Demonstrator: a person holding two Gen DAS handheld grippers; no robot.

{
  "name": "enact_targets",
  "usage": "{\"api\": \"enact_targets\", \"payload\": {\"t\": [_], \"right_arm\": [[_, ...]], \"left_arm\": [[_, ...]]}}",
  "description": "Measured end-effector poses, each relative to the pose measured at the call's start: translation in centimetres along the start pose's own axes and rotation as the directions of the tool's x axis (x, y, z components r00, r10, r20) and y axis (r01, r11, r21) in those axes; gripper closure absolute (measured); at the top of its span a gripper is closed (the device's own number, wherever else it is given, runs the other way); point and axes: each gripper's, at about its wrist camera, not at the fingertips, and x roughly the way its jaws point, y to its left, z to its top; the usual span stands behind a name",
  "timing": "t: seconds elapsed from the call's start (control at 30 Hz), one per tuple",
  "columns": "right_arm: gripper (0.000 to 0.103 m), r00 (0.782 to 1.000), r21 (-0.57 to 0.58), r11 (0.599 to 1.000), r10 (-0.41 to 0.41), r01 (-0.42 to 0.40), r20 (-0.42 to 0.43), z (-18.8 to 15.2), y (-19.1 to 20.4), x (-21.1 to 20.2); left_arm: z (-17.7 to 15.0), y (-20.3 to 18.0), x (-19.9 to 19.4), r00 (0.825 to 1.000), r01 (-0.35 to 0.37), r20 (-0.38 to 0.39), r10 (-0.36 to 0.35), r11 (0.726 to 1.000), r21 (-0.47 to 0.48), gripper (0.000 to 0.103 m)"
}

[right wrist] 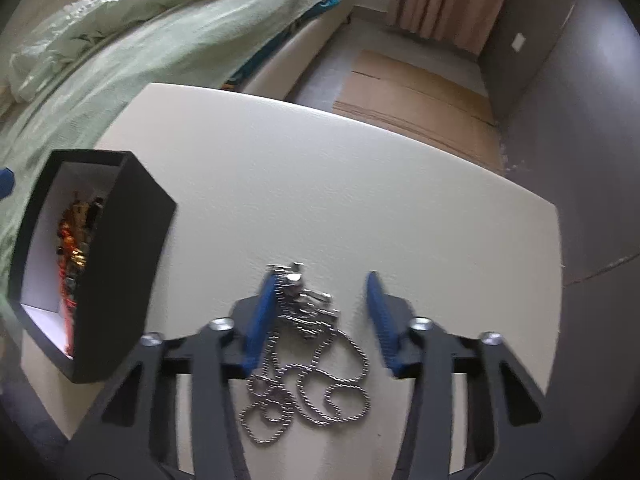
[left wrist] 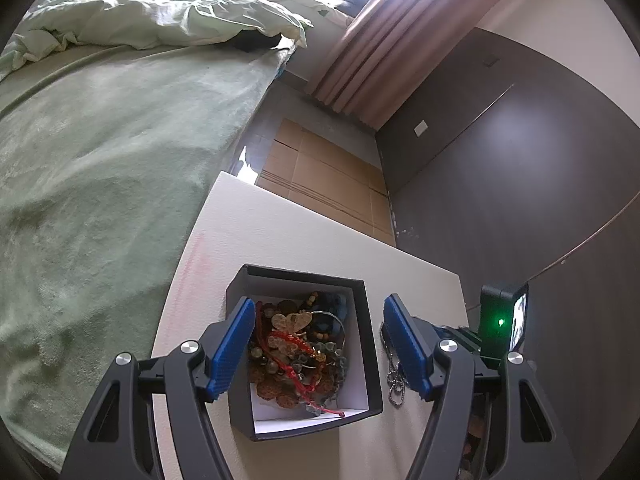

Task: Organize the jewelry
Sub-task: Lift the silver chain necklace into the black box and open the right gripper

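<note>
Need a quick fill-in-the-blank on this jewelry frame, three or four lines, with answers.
1. The silver ball chain lies coiled on the white ____, outside the box.
2. The black box holds a tangle of jewelry, with a ____ cord running across it.
3. The right claw is ____, its blue fingers either side of the chain.
4. The left claw is open above the ____.

Answers: table; red; open; box

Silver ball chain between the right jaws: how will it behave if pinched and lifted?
The silver ball chain lies in loose loops on the white table, so it is probably floppy and will dangle. Its clasp cluster may swing. Thin beads could slip through the open right gripper.
</note>
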Motion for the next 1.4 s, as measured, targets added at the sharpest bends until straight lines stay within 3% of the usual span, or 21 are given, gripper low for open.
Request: {"api": "enact_targets", "payload": {"t": [0.13,0.17,0.3,0.8,1.27,1.4], "right_arm": [[0.08,1.0,-0.005,1.0,0.026,-0.026,-0.016,0.2,0.4,0.1],[0.086,1.0,0.003,1.0,0.025,-0.025,-0.019,0.3,0.2,0.0],[0.087,0.999,0.041,0.998,0.041,-0.04,-0.027,0.4,-0.1,-0.5],[0.087,0.986,0.062,0.997,0.035,-0.045,0.161,2.4,-0.2,-11.9],[0.087,0.924,0.005,1.0,0.004,-0.007,0.383,5.3,3.3,-27.0],[0.087,0.901,-0.001,1.0,-0.004,0.005,0.433,6.1,4.3,-30.5]], "left_arm": [[0.0,0.1,0.1,1.0,0.003,-0.006,-0.003,1.0,0.0,0.038],[0.0,0.0,0.1,1.0,0.004,-0.006,-0.004,1.0,0.0,0.038],[0.0,0.0,0.0,1.0,0.007,-0.001,-0.007,1.0,-0.002,0.038],[-0.1,1.3,-1.3,0.999,-0.021,0.036,0.023,0.998,-0.058,0.038],[-0.9,0.0,-8.9,0.996,0.009,0.088,-0.006,0.999,-0.033,0.032],[-0.7,-1.0,-11.5,0.992,0.013,0.127,-0.011,1.0,-0.011,0.011]]}}
